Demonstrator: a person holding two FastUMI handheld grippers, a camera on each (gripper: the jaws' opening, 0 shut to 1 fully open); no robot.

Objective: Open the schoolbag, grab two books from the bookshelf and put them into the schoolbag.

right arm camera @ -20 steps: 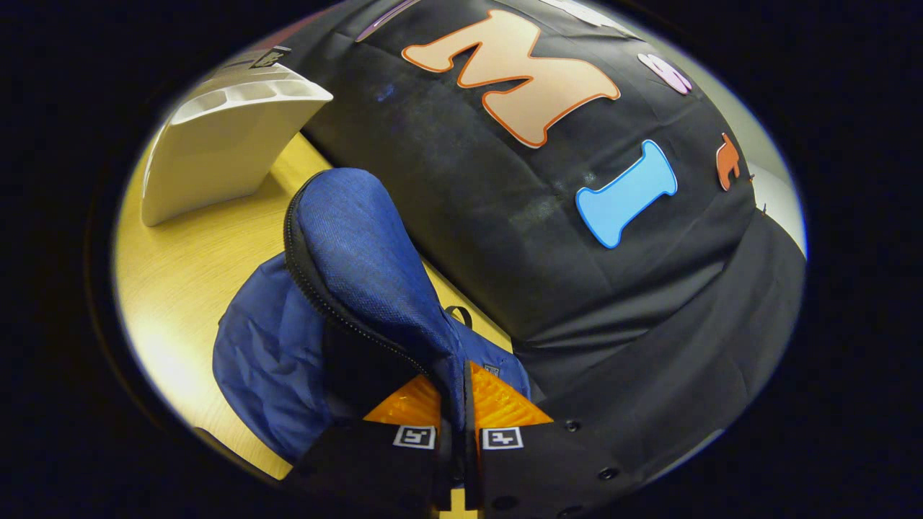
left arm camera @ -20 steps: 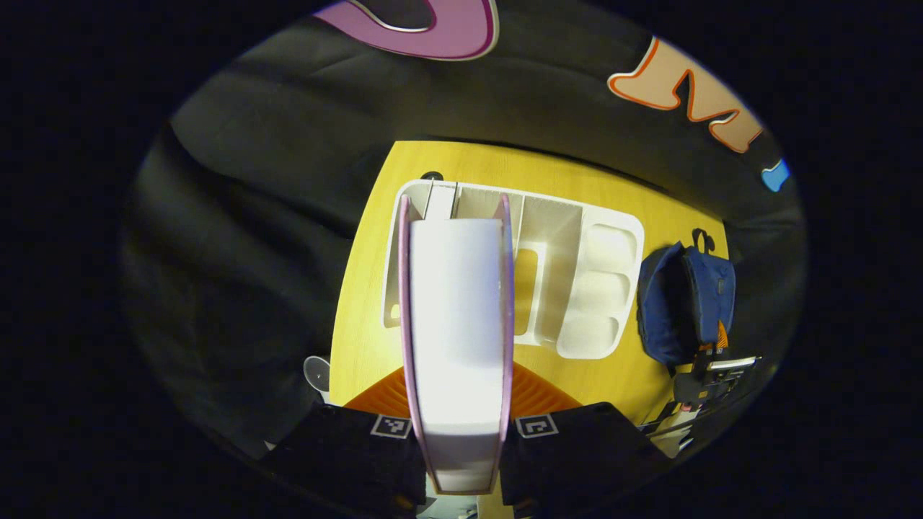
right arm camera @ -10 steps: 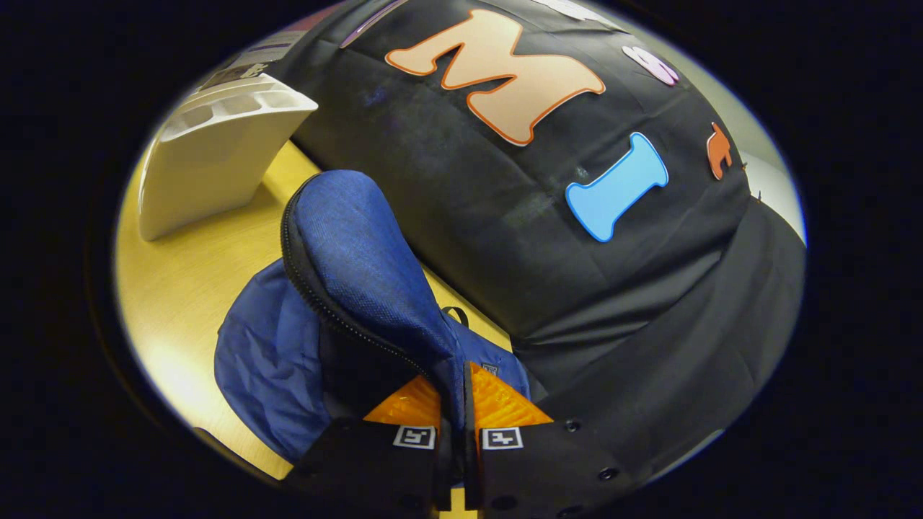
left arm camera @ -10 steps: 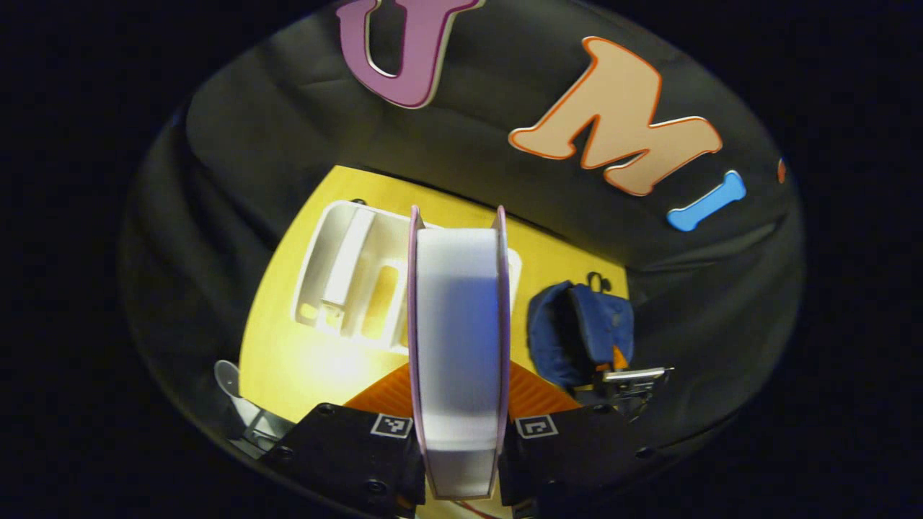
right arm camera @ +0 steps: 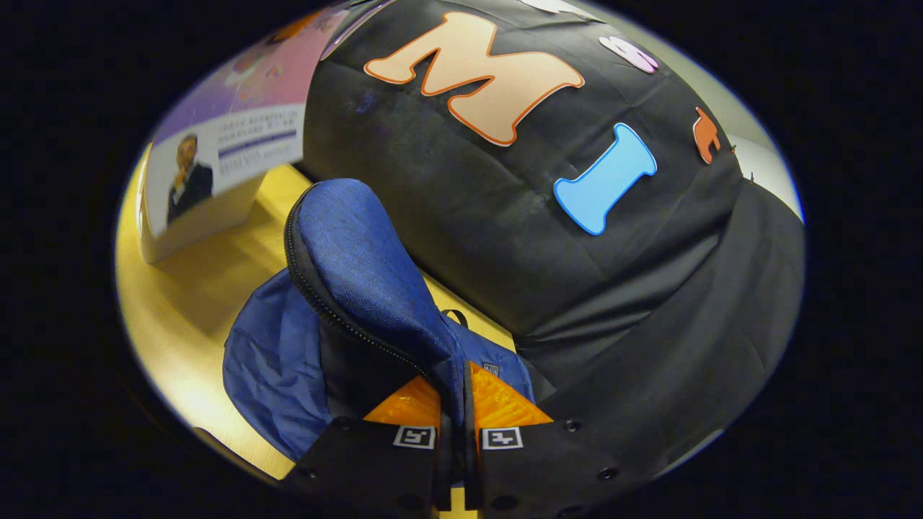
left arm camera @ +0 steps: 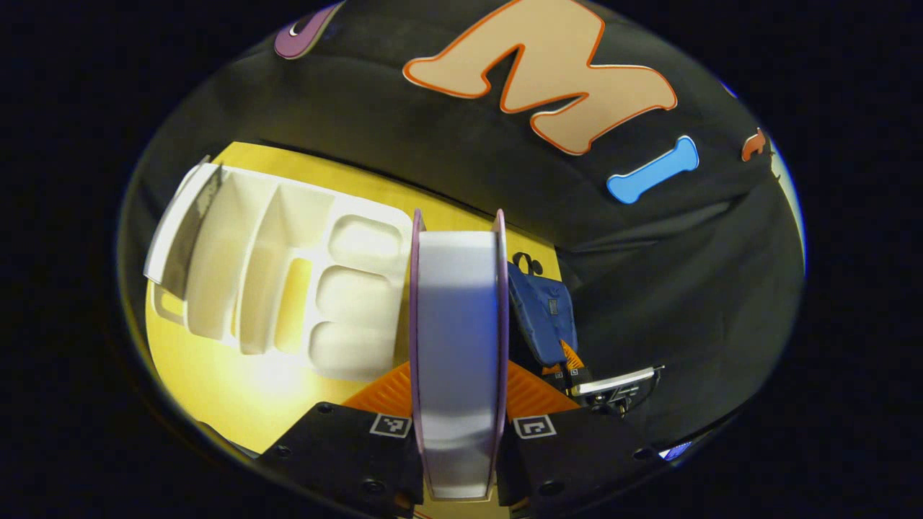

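Observation:
My left gripper (left arm camera: pixel 457 393) is shut on a thick book (left arm camera: pixel 457 339) with pink covers and white page edges, held upright above the table. Behind and left of it stands the white bookshelf (left arm camera: pixel 288 277) with bare slots. The blue schoolbag (left arm camera: pixel 544 313) shows just right of the book, with the other gripper (left arm camera: pixel 613 382) at its edge. In the right gripper view, my right gripper (right arm camera: pixel 454 404) is shut on the schoolbag's top flap (right arm camera: pixel 360 274), holding it up so the zipped mouth gapes. The same book's cover (right arm camera: pixel 223 144) enters at the upper left, in front of the bookshelf (right arm camera: pixel 191 223).
The yellow wooden table (left arm camera: pixel 216 375) carries the shelf and the bag. The booth's black cloth wall (right arm camera: pixel 577 288) stands close behind the bag. The table's bare part (right arm camera: pixel 180 310) lies left of the bag.
My left gripper has carried the book rightward, from over the bookshelf toward the schoolbag; the book's cover now comes into the right gripper view. My right gripper keeps holding the flap in place.

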